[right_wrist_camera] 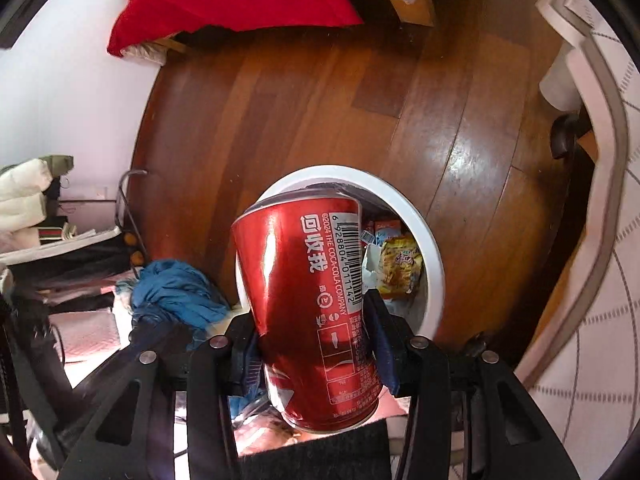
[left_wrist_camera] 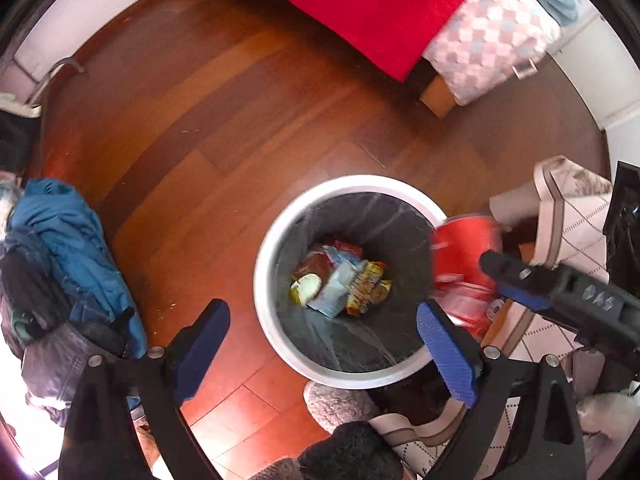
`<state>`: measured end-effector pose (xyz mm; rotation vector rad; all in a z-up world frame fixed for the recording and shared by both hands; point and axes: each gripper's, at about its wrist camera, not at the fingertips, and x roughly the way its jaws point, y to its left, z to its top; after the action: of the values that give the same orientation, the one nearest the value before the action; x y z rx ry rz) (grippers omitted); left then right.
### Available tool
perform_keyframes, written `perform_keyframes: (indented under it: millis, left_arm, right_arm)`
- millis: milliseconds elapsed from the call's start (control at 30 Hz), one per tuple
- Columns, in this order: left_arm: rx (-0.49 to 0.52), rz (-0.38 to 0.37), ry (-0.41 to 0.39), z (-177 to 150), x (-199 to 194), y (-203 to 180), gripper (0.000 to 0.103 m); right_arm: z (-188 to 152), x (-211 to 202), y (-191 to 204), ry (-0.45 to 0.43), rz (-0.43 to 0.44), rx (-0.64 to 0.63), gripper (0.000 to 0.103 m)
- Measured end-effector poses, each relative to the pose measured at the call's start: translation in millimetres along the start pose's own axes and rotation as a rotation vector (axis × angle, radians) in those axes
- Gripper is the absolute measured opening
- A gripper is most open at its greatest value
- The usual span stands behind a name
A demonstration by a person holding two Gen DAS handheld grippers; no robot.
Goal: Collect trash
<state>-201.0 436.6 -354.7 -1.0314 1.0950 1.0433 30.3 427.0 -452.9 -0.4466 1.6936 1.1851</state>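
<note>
Two hand-held grippers over a white bin (left_wrist_camera: 280, 344) on a wooden floor (left_wrist_camera: 224, 120).

The left gripper (left_wrist_camera: 324, 322) gapes wide and empty, the bin with its wrappers (left_wrist_camera: 344, 284) directly beneath its fingers. The right gripper (right_wrist_camera: 312, 328) has a red cola can (right_wrist_camera: 308, 304) between its blue pads (contact on both sides looks close, though the grip may be loosening), the can tilted just above the bin's near rim.

glossy metal can (right_wrist_camera: 308, 304), polished wood floor (left_wrist_camera: 224, 128)
</note>
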Motion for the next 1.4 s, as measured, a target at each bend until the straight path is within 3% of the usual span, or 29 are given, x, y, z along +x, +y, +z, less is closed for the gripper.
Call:
perform_keyframes:
  millis: [67, 233, 333, 500, 700, 1033, 1400]
  left_arm:
    - [-0.02, 0.013, -0.011, -1, -7, 5, 0.096]
    - [-0.026, 0.085, -0.068, -15, -35, 14, 0.099]
    - [-0.016, 0.115, -0.087, -29, -52, 13, 0.099]
    - [0.032, 0.135, -0.119, -54, -80, 1, 0.099]
    - [0.064, 0.1, -0.172, -75, -129, -13, 0.099]
    - [0.114, -0.015, -0.294, -109, -228, -34, 0.099]
    - [0.132, -0.14, -0.353, -135, -307, -35, 0.099]
  right_arm:
    - [5, 1, 3, -0.014, 0.001, 0.0, 0.084]
    - [-4, -19, 14, -0.045, -0.102, -0.056, 0.103]
    - [-25, -38, 22, -0.064, -0.206, -0.111, 0.103]
    - [-70, -70, 34, -0.082, -0.288, -0.206, 0.103]
    - [-113, -119, 44, -0.116, -0.251, -0.227, 0.103]
    - [-170, -238, 77, -0.234, -0.138, -0.283, 0.103]
    - [-225, -347, 110, -0.287, -0.011, -0.367, 0.103]
